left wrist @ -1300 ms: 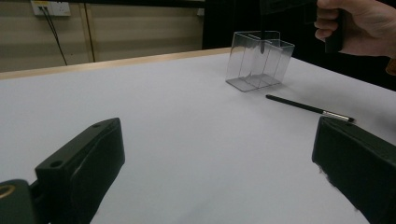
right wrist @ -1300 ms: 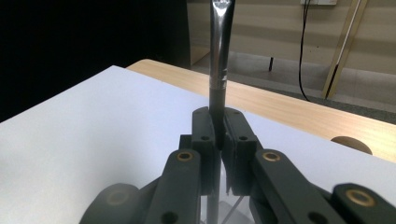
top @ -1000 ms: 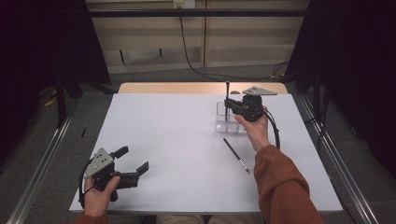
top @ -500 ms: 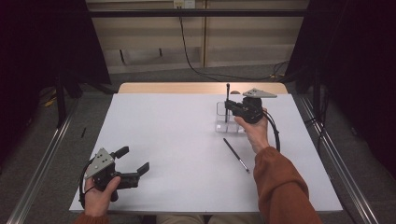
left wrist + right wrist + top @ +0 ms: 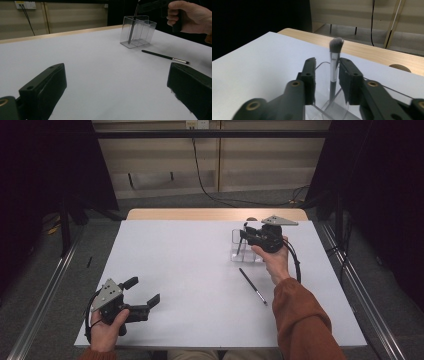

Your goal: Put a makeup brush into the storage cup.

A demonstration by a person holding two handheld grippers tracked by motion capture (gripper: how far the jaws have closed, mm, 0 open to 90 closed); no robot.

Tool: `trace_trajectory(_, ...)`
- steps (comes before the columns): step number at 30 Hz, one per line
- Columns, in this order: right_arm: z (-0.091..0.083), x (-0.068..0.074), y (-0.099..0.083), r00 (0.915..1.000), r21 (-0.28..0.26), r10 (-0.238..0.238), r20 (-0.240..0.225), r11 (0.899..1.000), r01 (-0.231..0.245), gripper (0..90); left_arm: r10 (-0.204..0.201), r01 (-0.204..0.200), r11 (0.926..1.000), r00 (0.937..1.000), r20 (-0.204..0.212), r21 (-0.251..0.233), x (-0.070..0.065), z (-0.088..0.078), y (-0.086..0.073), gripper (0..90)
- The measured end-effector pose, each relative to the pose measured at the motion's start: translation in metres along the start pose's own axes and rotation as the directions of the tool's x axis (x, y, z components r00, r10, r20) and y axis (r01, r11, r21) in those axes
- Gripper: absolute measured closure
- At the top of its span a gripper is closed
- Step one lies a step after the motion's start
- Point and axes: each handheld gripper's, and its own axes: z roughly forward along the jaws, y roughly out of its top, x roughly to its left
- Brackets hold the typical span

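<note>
A clear plastic holder (image 5: 236,251) stands at the far right of the white table (image 5: 190,265). A grey-tipped makeup brush (image 5: 333,72) stands upright in it, between the jaws of my right gripper (image 5: 328,62). Those jaws have just been opening; a gap shows on the brush's left side, so they no longer press on it. From above, the right gripper (image 5: 244,236) hovers over the holder. A second dark brush (image 5: 252,286) lies flat on the table nearer the person. My left gripper (image 5: 145,292) rests open at the near left corner, holding nothing.
In the left gripper view the holder (image 5: 137,35) and the lying brush (image 5: 162,56) sit far ahead to the right, under the other hand (image 5: 190,16). A bare wooden strip (image 5: 215,214) edges the table's far side. Dark floor and rails flank the table.
The right gripper's jaws have parted from the upright brush, which now sits lower in the holder. Both hands have stayed where they were.
</note>
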Motion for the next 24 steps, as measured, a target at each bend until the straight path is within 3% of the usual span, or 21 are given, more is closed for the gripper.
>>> trace_trajectory(4,-0.002,-0.001,-0.001,0.9999,0.007,0.015,0.004,1.0,-0.015,51.2,-0.004,0.004,1.0,1.0,0.0,0.0,0.0,0.0,0.0,2.5)
trace_trajectory(12,-0.007,-0.002,-0.003,1.0,0.008,0.006,-0.006,1.0,-0.006,41.7,-0.003,0.003,1.0,1.0,-0.001,-0.002,0.0,0.001,0.0,2.5)
trace_trajectory(24,-0.019,0.002,-0.004,0.9986,0.017,-0.013,-0.051,1.0,0.014,17.7,-0.004,0.004,1.0,1.0,-0.002,-0.004,0.001,-0.001,0.0,2.5)
